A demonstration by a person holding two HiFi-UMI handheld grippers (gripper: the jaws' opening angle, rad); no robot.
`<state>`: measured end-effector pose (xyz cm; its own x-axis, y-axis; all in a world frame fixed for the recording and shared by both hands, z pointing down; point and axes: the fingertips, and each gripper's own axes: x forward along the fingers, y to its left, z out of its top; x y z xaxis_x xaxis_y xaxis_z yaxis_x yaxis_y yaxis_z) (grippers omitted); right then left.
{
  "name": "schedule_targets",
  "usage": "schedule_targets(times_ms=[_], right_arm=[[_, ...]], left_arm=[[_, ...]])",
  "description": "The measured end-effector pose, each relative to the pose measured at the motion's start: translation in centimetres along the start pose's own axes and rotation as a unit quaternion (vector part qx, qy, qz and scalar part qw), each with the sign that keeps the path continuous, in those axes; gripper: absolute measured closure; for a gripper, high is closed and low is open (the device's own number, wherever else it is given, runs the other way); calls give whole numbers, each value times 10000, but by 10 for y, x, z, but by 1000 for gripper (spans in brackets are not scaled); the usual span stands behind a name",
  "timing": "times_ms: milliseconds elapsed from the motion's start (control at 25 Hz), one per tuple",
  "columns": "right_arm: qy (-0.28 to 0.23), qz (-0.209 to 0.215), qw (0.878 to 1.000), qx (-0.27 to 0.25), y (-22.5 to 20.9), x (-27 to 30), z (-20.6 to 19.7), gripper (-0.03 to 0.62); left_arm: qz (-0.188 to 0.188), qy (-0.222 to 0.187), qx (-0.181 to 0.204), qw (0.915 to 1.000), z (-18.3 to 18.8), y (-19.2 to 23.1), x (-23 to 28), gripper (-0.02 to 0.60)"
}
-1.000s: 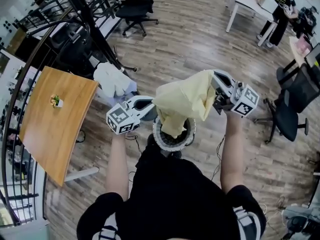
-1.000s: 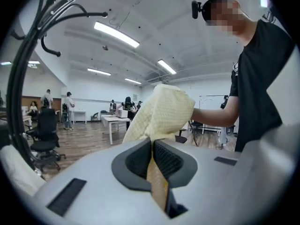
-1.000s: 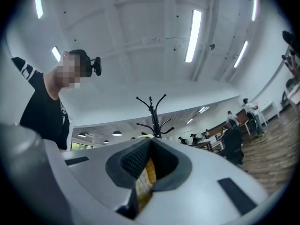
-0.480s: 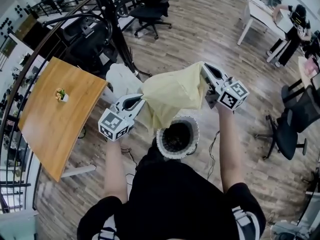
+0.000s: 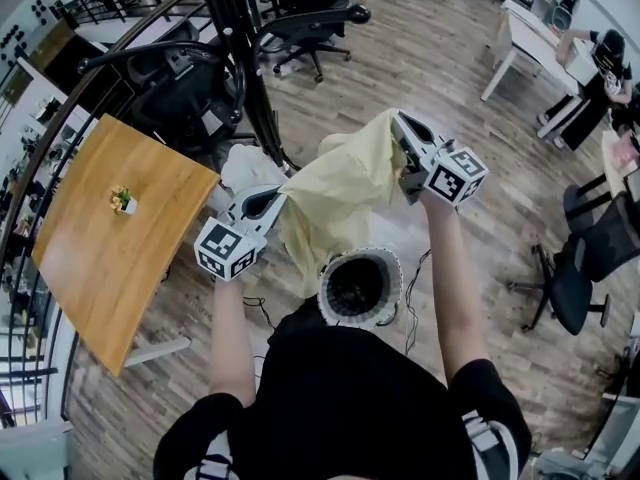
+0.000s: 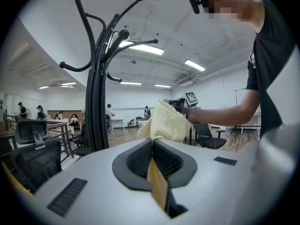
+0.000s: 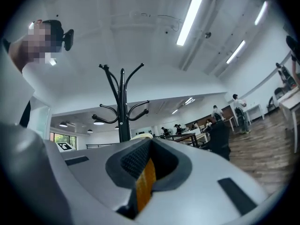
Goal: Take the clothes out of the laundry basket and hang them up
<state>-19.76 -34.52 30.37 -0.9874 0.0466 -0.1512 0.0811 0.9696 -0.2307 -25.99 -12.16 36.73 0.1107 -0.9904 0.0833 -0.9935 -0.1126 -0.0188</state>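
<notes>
A pale yellow garment (image 5: 335,193) hangs stretched between my two grippers above the round white laundry basket (image 5: 390,268), whose inside looks dark. My left gripper (image 5: 275,200) is shut on the garment's left edge, and a yellow strip of cloth (image 6: 157,182) shows pinched between its jaws. My right gripper (image 5: 400,133) is shut on the higher right corner, with yellow cloth (image 7: 145,182) in its jaws. The black coat rack (image 5: 240,58) stands just beyond the garment. In both gripper views the coat rack (image 6: 98,78) (image 7: 123,107) rises ahead with bare hooks.
White clothes (image 5: 250,168) lie by the rack's foot. A wooden table (image 5: 110,238) with a small plant is at the left. Black office chairs (image 5: 310,18) stand behind the rack, another chair (image 5: 590,258) at the right. People stand by desks far right.
Both grippers have carried the yellow garment away from the basket toward the coat rack. The garment now hangs spread and clear of the basket's opening.
</notes>
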Motion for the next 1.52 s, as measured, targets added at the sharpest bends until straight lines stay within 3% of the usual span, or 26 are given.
schedule_targets(times_ms=[200, 360, 720, 840, 1000, 1200, 1400, 1520], right_arm=[[-149, -3, 9999, 47, -28, 37, 15, 585], [-254, -8, 9994, 242, -51, 71, 14, 585], [1099, -565, 9887, 849, -92, 104, -138, 583], [1474, -695, 9814, 1011, -94, 105, -187, 583], [1715, -817, 9762, 1047, -93, 112, -218, 583], [2172, -705, 9676, 1076, -86, 113, -259, 583], [2884, -433, 9516, 970, -71, 110, -310, 576], [3362, -141, 9353, 1093, -55, 109, -330, 447]], left_arm=[[205, -233, 204, 9993, 20, 31, 11, 558], [276, -106, 232, 9993, 18, 53, 28, 558], [560, 1008, -129, 9932, -75, 84, 40, 558], [611, 1153, -321, 9909, -93, 90, 45, 558], [587, 1238, -462, 9895, -106, 97, 52, 557], [520, 1633, 74, 9852, -123, 90, 60, 557], [406, 2373, 858, 9668, -150, 77, 69, 557], [333, 2508, 975, 9625, -153, 75, 73, 557]])
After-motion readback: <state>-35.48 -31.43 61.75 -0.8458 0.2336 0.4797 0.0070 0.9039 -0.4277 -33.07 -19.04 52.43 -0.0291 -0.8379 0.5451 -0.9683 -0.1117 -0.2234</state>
